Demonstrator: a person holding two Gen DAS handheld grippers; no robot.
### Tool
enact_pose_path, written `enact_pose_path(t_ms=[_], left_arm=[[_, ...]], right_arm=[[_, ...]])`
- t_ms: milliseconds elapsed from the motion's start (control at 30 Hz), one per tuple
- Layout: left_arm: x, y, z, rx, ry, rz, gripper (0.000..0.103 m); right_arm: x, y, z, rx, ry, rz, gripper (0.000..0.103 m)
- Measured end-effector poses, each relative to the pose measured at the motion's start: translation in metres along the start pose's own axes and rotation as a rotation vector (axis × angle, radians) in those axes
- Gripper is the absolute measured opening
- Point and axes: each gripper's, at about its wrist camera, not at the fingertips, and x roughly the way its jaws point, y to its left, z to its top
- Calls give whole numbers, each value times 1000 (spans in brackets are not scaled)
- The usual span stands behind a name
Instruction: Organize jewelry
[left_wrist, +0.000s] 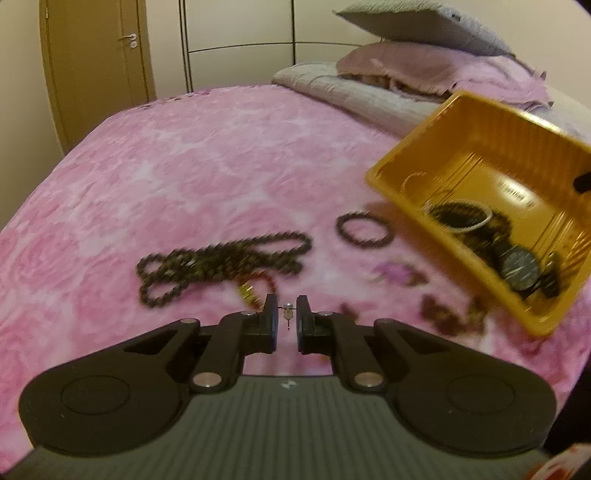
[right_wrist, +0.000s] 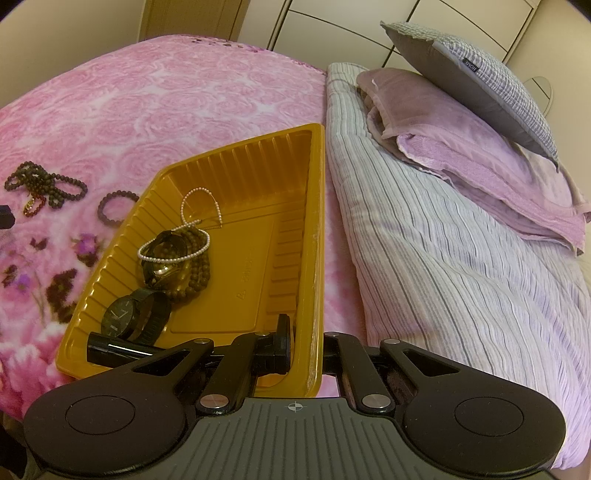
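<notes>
My left gripper is shut on a small silver earring that hangs between its pads, just above the pink blanket. Beyond it lie a long dark bead necklace and a dark bead bracelet. My right gripper is shut on the near wall of the yellow plastic tray, one finger inside and one outside. The tray sits tilted to the right of the left gripper. Inside it are a black watch, a gold watch, brown beads, a pearl strand and a black tube.
A pink rose-patterned blanket covers the bed. A striped duvet, folded lilac towels and a grey cushion lie to the right of the tray. A door and wardrobe panels stand beyond the bed.
</notes>
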Motion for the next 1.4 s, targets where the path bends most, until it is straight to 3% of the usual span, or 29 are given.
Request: enact_pose_path(t_ms=[400,600,867,1333,1400], left_arm=[[-5,-73,32,3,-48,-250,8],[2,-110,47,51,-62,-332,8],[9,-139,53,101,-58,-386,8],[15,-157,52,142,-49,-419,8],[14,-160,52,150,-47,-423,13]], right_arm=[[0,0,-1,4,0,2,6],[0,-1,-1,5,-1,3,6],[1,0,-2,9,0,6,6],[2,-1,-2,12,0,8,6],[2,-1,-2,12,0,8,6]])
